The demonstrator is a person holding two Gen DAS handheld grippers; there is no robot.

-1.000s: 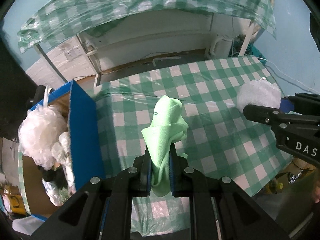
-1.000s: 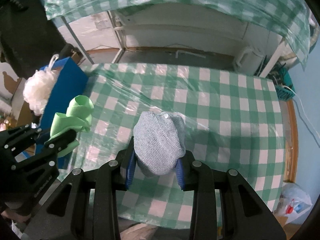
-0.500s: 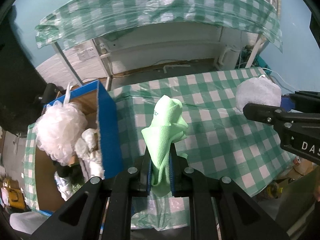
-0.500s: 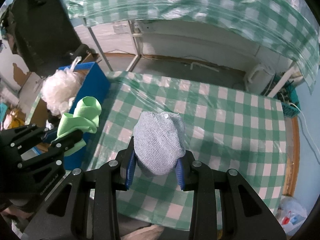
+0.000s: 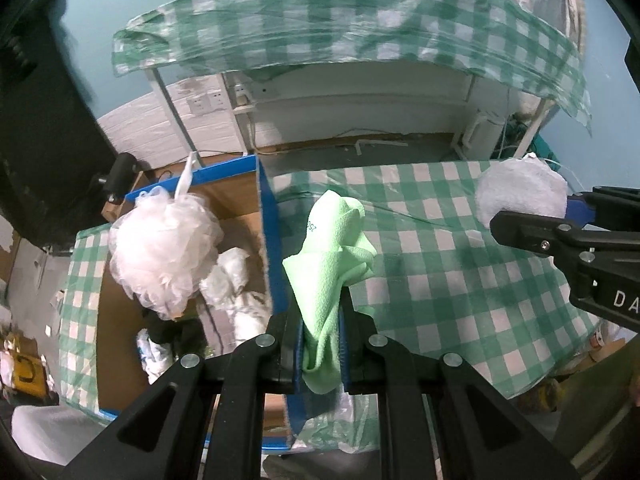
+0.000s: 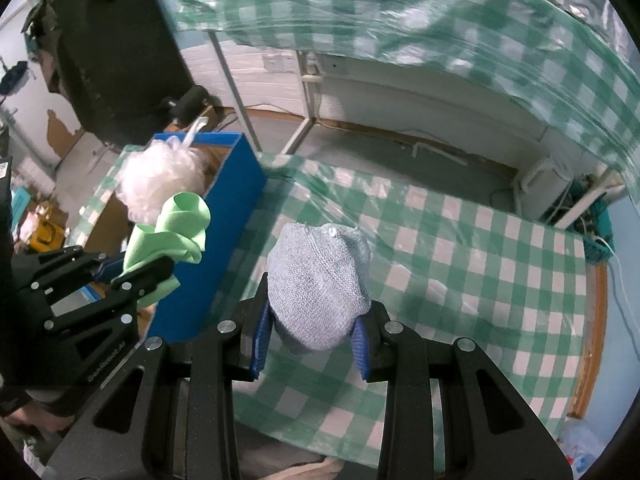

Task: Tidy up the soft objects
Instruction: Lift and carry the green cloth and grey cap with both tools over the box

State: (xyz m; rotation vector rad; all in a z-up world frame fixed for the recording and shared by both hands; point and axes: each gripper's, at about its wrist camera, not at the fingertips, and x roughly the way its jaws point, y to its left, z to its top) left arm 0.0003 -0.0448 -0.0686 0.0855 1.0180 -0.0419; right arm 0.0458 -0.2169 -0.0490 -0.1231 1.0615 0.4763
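Your left gripper is pinched tight on a crumpled light-green microfibre cloth. The blue pads clamp its lower bunch and the rest stands up loose above the fingers, so the grip looks low and firm, probably to stop the soft fabric slipping out in the air. You hold it raised, over the right wall of the blue-sided open cardboard box, near the edge of the green-and-white checked plastic-covered tablecloth.

Your right gripper is closed around a rounded grey-blue knitted pouch. The jaws squeeze its lower half from both sides and the bulge sits above them. It hangs over the tablecloth, right of the box and apart from it, likely waiting its turn so the two tools don't crowd the opening.

The box stands left of the table; inside lie a white mesh bath pouf with a cord loop and crumpled white plastic bags, so it reads as the bin for soft items. Next call, as a guess: carry the cloth leftward over the wall and open up above the free space beside the pouf. Risk: the cloth's tail may catch on the wall rim.
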